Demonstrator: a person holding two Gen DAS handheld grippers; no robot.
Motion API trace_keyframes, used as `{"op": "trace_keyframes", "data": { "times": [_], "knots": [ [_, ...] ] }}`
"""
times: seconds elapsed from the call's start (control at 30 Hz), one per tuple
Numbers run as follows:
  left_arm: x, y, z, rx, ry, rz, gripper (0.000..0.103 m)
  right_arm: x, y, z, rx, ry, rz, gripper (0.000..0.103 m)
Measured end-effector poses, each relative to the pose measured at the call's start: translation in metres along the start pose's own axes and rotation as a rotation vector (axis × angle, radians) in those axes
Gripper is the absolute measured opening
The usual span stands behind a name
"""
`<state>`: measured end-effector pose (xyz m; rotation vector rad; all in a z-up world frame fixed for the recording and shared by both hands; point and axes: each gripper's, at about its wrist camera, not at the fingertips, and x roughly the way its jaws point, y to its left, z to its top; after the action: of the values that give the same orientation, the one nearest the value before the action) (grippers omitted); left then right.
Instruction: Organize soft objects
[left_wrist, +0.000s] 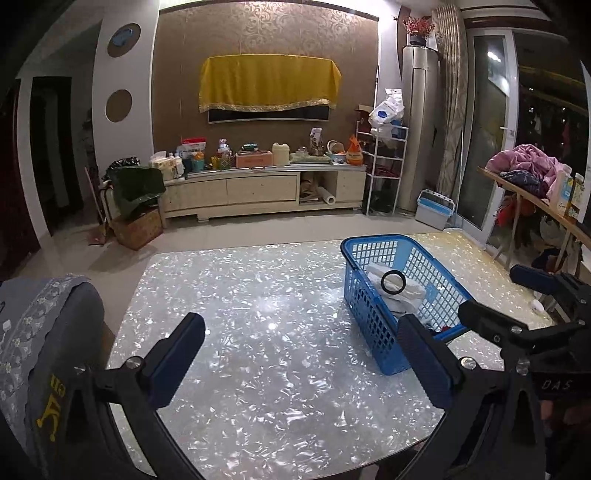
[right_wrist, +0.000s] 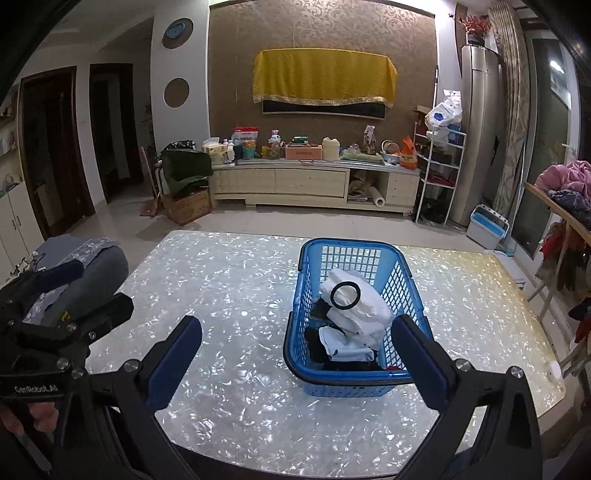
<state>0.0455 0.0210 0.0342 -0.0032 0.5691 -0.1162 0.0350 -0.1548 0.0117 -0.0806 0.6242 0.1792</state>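
We see the folded white cloths (right_wrist: 354, 306) and dark pieces already inside the blue basket (right_wrist: 314, 384). Beside the basket, the worktop (right_wrist: 229, 280) lies bare; our left claw (left_wrist: 295, 362) and right claw (right_wrist: 299, 365) gape empty. We judge little remains.

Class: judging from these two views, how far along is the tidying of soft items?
Done: white folded cloths and dark items lie in the blue basket. In hand: nothing; the left gripper and right gripper are both open and empty. Left: no loose soft item shows on the table.
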Motion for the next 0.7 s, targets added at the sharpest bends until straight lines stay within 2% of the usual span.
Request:
{"op": "trace_keyframes", "data": {
  "times": [0.2,0.7],
  "knots": [
    [-0.002,0.005,-0.003,-0.028,0.005,-0.027,0.103,-0.002,0.001,-0.006,0.004,0.01,0.0,0.103],
    [-0.02,0.0,-0.004,-0.009,-0.029,-0.028,0.103,-0.012,0.003,-0.008,0.006,-0.02,-0.011,0.103]
  ]
}}
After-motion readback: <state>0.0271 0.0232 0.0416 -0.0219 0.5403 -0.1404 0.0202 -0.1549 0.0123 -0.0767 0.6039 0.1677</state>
